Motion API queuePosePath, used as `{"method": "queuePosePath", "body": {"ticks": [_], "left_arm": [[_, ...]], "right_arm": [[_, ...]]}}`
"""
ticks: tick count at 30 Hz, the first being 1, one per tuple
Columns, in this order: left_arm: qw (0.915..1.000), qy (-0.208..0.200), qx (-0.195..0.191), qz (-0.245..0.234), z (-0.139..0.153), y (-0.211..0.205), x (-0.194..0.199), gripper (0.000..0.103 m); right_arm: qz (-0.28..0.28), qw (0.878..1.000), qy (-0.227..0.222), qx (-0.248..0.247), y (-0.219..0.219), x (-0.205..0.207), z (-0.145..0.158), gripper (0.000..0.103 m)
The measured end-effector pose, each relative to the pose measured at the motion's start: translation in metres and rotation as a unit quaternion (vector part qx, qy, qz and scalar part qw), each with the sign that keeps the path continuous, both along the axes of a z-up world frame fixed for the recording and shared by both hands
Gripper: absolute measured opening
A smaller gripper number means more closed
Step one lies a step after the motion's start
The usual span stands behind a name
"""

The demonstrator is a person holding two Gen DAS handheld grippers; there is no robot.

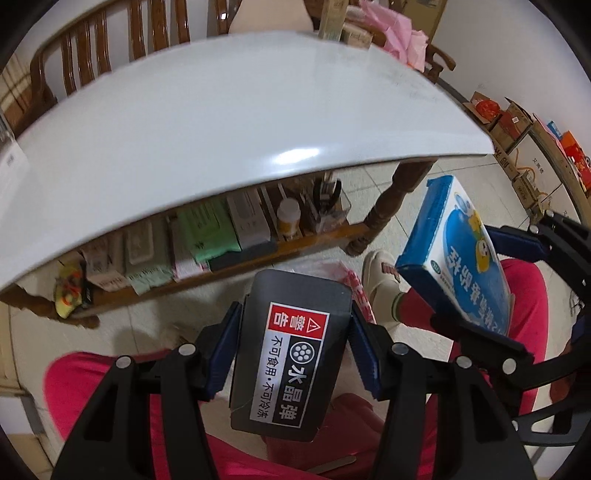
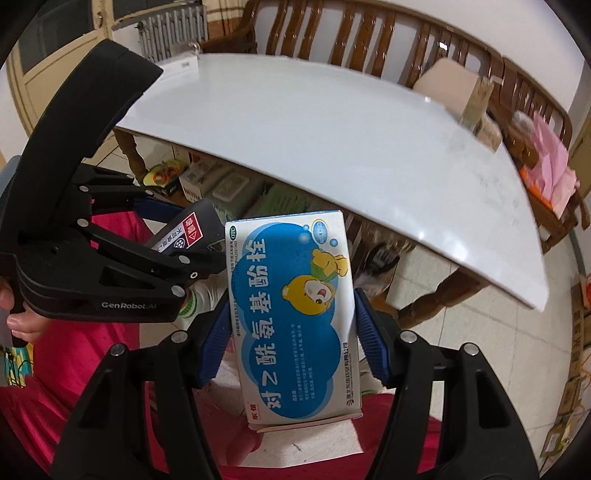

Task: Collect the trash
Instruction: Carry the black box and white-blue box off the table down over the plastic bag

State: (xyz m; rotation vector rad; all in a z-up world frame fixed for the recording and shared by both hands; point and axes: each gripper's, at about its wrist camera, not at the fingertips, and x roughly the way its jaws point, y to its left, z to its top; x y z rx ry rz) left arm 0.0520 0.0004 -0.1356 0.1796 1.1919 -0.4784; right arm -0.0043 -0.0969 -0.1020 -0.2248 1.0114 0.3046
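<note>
My left gripper (image 1: 293,347) is shut on a dark grey box (image 1: 291,354) with a red warning label. It holds it in the air in front of the white table (image 1: 221,122), above the person's pink-clad lap. My right gripper (image 2: 288,332) is shut on a blue and white medicine box (image 2: 291,314) with a cartoon bear, also held off the table. Each view shows the other gripper's load: the medicine box (image 1: 461,258) at right in the left wrist view, the dark box (image 2: 188,229) at left in the right wrist view.
A wooden shelf (image 1: 207,273) under the table holds boxes, packets and a pill bottle. A wooden bench (image 2: 369,33) runs behind the table. Cardboard boxes (image 1: 517,129) line the wall at right. A foot in a white shoe (image 1: 380,273) rests on the tiled floor.
</note>
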Motion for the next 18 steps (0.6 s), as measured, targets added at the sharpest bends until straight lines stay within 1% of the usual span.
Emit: {"method": "queuePosePath", "body": {"ticks": [7,11,14,18], "left_arm": [[0.9987,0.048,0.003,0.013,-0.045,-0.004,0.009,0.055],[0.9969,0.075,0.002,0.025,-0.068,-0.008,0.016,0.055],[0.9947,0.096,0.002,0.037,-0.087,-0.010,0.022,0.055],[0.9924,0.114,0.011,0.045,-0.111,-0.014,0.029,0.055]], "right_arm": [[-0.018,0.999,0.039,0.005,-0.009,0.012,-0.046,0.062],[-0.028,0.998,0.061,0.011,-0.010,0.017,-0.069,0.062],[-0.035,0.997,0.074,0.007,-0.010,0.020,-0.087,0.062],[-0.052,0.994,0.097,0.007,-0.014,0.025,-0.113,0.062]]}}
